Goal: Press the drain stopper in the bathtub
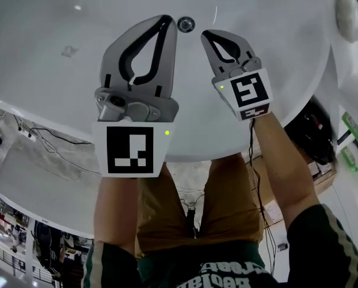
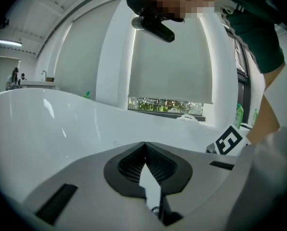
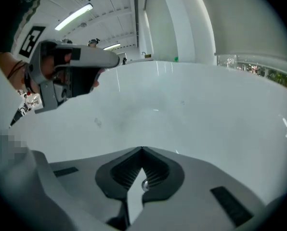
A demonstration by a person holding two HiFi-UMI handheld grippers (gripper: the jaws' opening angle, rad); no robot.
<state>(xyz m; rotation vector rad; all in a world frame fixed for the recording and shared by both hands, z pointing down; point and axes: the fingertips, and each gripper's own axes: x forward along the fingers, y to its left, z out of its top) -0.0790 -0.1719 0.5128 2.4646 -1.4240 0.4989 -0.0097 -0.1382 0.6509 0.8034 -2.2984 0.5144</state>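
The round chrome drain stopper (image 1: 185,24) sits in the floor of the white bathtub (image 1: 59,17). In the head view my left gripper (image 1: 169,18) is shut, its tips just left of the stopper and close to it. My right gripper (image 1: 205,34) is also shut, its tips just right of and below the stopper. Neither holds anything. In the right gripper view the right gripper (image 3: 142,148) points at the tub floor, and the stopper (image 3: 144,186) shows as a small shiny dot through the gap behind the tips. The left gripper (image 2: 145,144) has its tips together.
The tub's curved rim (image 1: 185,152) runs under my forearms. A rounded white bump (image 1: 347,8) sits on the tub wall at top right. Green bottles (image 1: 354,131) and a dark bag (image 1: 317,138) lie outside the tub at right. Cables (image 1: 47,138) trail on the floor at left.
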